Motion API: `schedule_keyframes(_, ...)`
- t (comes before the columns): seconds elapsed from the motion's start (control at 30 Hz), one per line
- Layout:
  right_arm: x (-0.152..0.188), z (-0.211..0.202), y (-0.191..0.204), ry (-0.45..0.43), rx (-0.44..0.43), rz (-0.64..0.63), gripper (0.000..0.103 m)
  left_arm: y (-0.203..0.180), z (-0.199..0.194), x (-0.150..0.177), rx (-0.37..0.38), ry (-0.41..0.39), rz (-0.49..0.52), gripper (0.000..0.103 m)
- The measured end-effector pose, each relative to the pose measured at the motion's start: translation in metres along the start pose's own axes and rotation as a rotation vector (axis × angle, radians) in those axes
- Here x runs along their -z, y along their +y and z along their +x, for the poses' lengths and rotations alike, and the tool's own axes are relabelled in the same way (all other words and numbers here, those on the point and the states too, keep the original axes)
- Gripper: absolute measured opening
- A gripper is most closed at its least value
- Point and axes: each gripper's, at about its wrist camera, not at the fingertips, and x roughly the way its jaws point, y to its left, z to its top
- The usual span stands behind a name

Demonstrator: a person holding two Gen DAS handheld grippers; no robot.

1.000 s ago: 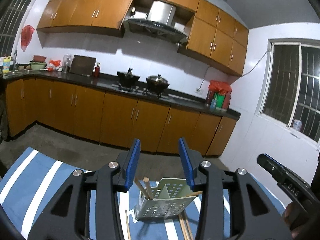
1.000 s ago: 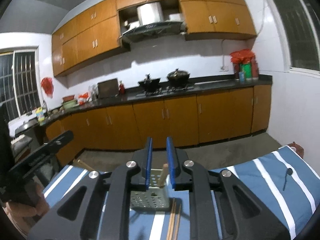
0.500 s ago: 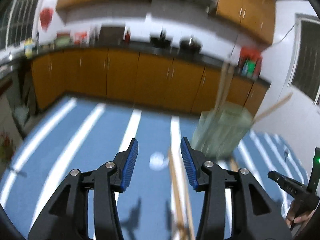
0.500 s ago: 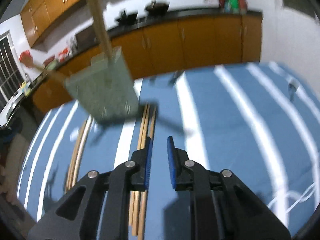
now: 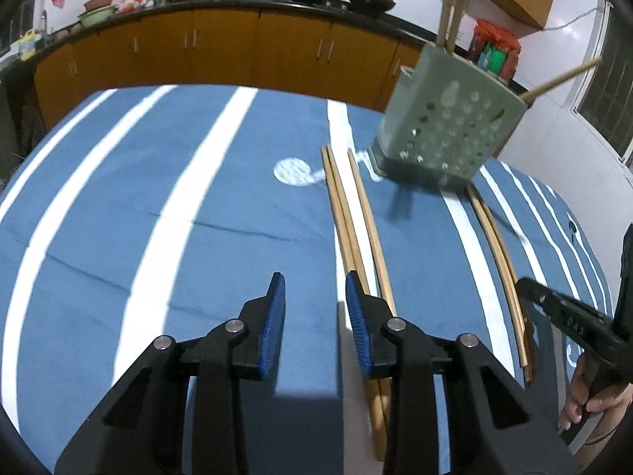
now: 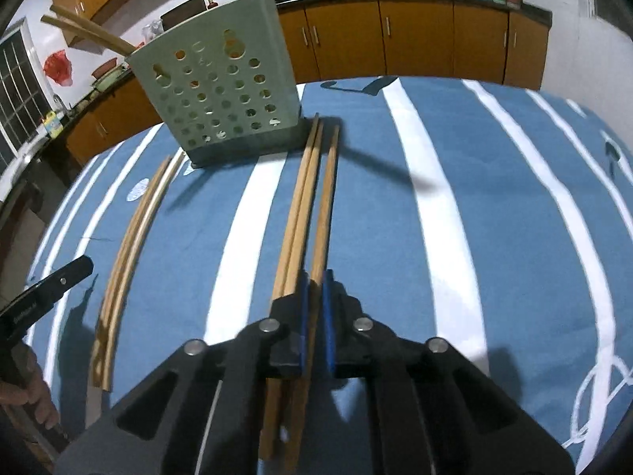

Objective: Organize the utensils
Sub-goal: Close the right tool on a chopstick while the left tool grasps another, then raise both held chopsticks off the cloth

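Indoor light was dim-ish, coming from overhead; tongs cast hard dark shadows on the striped cloth (image 5: pixel 221 213). Strong fisheye bend w/ black corners. Perforated holder (image 5: pixel 443 130) was slightly motion-blurred in left view; the window (image 6: pixel 16 95) was dark.

The right gripper (image 6: pixel 312 289) points down at the blue-and-white striped cloth (image 6: pixel 494 206), its jaws closed on 1 chopstick (image 6: pixel 326 198) of a group of 3. Beyond stands a pale green perforated holder (image 6: pixel 221 91) with chopsticks sticking out. Another 2 chopsticks (image 6: pixel 134 237) lie to its left, near the left gripper's dark tip (image 6: pixel 59 281).
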Motion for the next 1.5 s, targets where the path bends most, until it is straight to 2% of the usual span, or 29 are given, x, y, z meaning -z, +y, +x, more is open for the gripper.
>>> schedule_keyframes(0.2, -0.005, -0.001, -0.016, -0.01, 0.055, 0.05, 0.007, -0.007, 0.008, 0.007, 0.017, 0.044, 0.02, 0.025)
schedule_keyframes(0.57, -0.001, -0.002, -0.025, -0.001, 0.032, 0.075, 0.01, -0.014, 0.006, 0.007, 0.038, 0.043, 0.035, 0.023)
schedule_keyframes(0.8, 0.002, -0.002, -0.023, 0.003, 0.03, 0.059, 0.011, -0.02, 0.01, 0.008, 0.002, 0.049, 0.063, 0.021)
schedule_keyframes(0.87, 0.003, -0.003, -0.022, 0.002, 0.03, 0.051, 0.011, -0.018, 0.011, 0.008, -0.015, 0.049, 0.063, 0.015)
schedule_keyframes(0.93, 0.005, -0.004, -0.021, 0.001, 0.032, 0.039, 0.011, -0.017, 0.012, 0.007, -0.021, 0.047, 0.067, 0.014)
schedule_keyframes(1.07, 0.008, -0.004, -0.014, -0.004, 0.046, 0.0, 0.011, -0.019, 0.013, 0.006, -0.035, 0.041, 0.081, 0.011)
schedule_keyframes(1.2, 0.009, -0.003, -0.009, -0.021, 0.097, -0.051, 0.009, -0.01, 0.017, 0.0, -0.053, 0.037, 0.07, 0.008)
schedule_keyframes(1.4, -0.002, 0.002, -0.03, -0.053, 0.169, 0.015, 0.008, 0.017, 0.021, -0.014, -0.113, 0.027, 0.023, 0.008)
schedule_keyframes(1.5, -0.006, 0.005, -0.033, -0.057, 0.157, 0.022, 0.009, 0.025, 0.022, -0.018, -0.12, 0.019, 0.007, 0.008)
